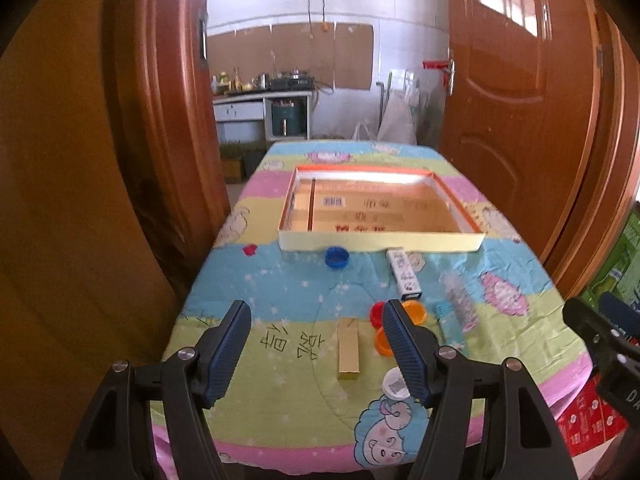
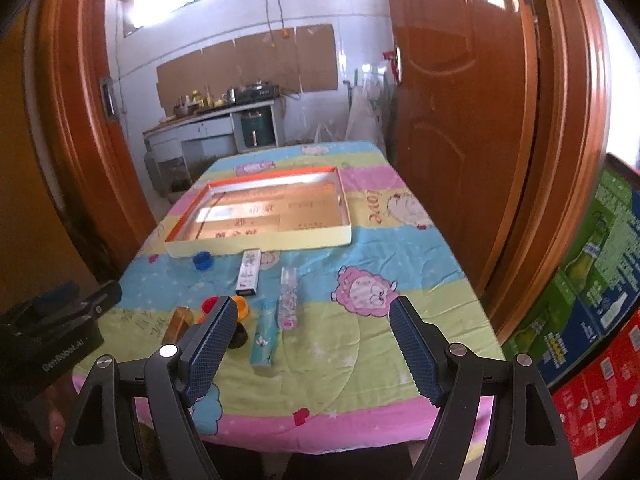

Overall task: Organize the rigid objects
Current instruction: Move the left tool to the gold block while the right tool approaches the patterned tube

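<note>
The left gripper is wide open and holds nothing. Between its fingers lies a gold box on the tablecloth. A blue cap sits just in front of the big tray. Next come a white box, orange caps and a teal box. The right gripper is wide open and empty too.
</note>
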